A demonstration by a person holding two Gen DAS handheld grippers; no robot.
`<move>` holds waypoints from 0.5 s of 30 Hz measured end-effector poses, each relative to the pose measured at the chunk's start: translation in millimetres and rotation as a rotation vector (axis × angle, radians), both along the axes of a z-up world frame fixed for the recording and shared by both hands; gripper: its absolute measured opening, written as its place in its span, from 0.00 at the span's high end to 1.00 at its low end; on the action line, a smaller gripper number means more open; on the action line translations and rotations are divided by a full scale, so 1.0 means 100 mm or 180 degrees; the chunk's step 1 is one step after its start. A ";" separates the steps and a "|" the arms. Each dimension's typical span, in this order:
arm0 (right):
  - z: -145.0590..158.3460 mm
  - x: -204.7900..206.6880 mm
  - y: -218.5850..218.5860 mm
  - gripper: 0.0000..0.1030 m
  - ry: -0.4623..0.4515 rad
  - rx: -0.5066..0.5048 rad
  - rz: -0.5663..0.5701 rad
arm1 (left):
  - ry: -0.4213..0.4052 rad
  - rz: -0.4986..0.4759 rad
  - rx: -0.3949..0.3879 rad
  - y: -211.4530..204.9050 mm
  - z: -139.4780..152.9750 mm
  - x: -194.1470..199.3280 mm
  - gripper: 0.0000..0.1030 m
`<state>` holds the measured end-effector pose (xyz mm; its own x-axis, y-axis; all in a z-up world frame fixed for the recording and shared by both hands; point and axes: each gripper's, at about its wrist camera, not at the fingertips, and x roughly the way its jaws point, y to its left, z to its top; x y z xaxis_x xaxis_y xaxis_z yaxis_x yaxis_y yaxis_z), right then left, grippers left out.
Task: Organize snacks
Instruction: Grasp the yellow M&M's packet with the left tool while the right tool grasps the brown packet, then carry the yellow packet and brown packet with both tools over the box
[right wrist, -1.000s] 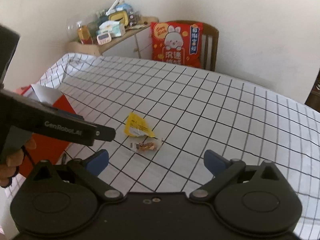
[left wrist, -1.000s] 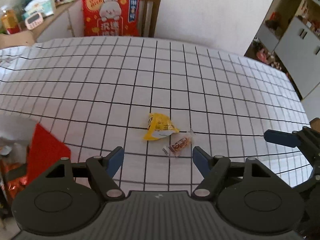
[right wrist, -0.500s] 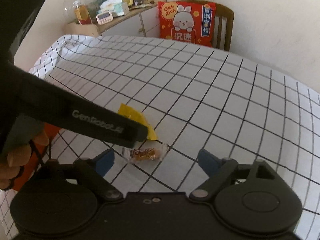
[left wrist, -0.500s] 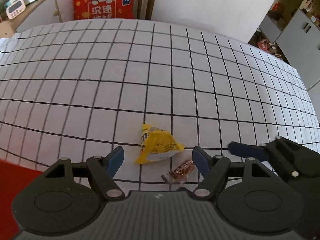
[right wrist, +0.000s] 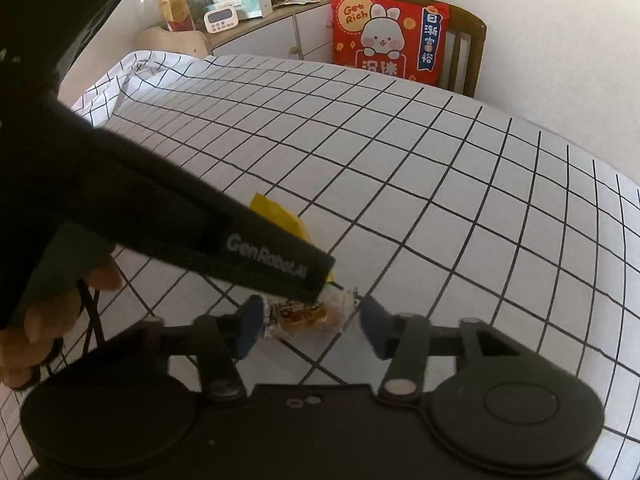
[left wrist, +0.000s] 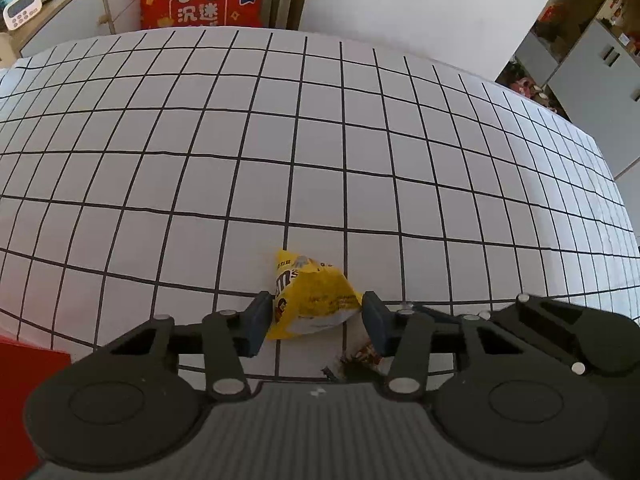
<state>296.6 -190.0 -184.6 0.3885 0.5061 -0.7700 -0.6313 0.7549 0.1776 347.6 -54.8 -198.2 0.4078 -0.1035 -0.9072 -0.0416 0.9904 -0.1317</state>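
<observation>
Toward the near edge of the surface [left wrist: 320, 140], a white cloth with a black grid, the left wrist view shows the left tool [left wrist: 314, 322] with its jaws closing around a small yellow crinkled triangular snack pouch [left wrist: 310, 302]. Both blue pads sit against the pouch's sides, so it looks gripped. Its pointed end aims at the far edge, long axis running away from the camera. It should be light, soft and crushable, best pinched across the wide base as now. A red box corner [left wrist: 24, 360] shows at the left edge.

From the right wrist view, the right tool [right wrist: 310, 326] is also closing, with a small clear-wrapped brown candy [right wrist: 308, 316] between its pads; the left pad touches the wrapper, while the right pad stands just clear. The candy lies crosswise, twisted ends toward each pad. Light and slippery, I judge, safest held on the firm middle. The left tool's dark arm crosses above it, partly hiding the pouch.
</observation>
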 end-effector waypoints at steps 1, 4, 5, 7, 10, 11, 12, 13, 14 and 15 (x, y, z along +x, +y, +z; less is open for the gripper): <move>0.00 -0.01 -0.01 0.62 -0.0013 -0.0008 -0.0029 | -0.0002 0.0022 -0.0014 0.01 0.00 0.00 0.58; -0.01 -0.03 -0.03 0.69 -0.0024 0.0036 -0.0084 | 0.0000 0.0063 -0.0036 0.03 0.01 -0.03 0.60; -0.01 -0.05 -0.03 0.70 -0.0044 0.0027 -0.0095 | -0.0007 0.0067 -0.0022 0.04 0.02 -0.04 0.61; -0.01 -0.08 -0.02 0.72 -0.0089 0.0001 -0.0108 | -0.0007 0.0088 0.0015 0.05 0.03 -0.07 0.61; 0.02 -0.13 -0.06 0.73 -0.0096 0.0013 -0.0174 | 0.0000 0.0137 -0.0004 0.09 0.06 -0.13 0.61; 0.04 -0.13 -0.07 0.72 -0.0087 0.0029 -0.0200 | 0.0002 0.0156 -0.0025 0.11 0.08 -0.16 0.61; 0.05 -0.14 -0.09 0.72 -0.0074 0.0047 -0.0223 | -0.0003 0.0168 -0.0051 0.12 0.10 -0.19 0.61; 0.08 -0.15 -0.11 0.72 -0.0066 0.0061 -0.0242 | -0.0012 0.0179 -0.0061 0.13 0.13 -0.23 0.61; 0.10 -0.17 -0.13 0.72 -0.0064 0.0069 -0.0258 | -0.0022 0.0188 -0.0060 0.13 0.16 -0.25 0.61; 0.14 -0.19 -0.15 0.72 -0.0055 0.0075 -0.0275 | -0.0030 0.0197 -0.0073 0.14 0.20 -0.30 0.61</move>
<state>277.8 -205.0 -170.9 0.4447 0.4880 -0.7511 -0.5671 0.8024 0.1856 317.7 -41.1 -178.4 0.4228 -0.0986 -0.9009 -0.1012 0.9827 -0.1551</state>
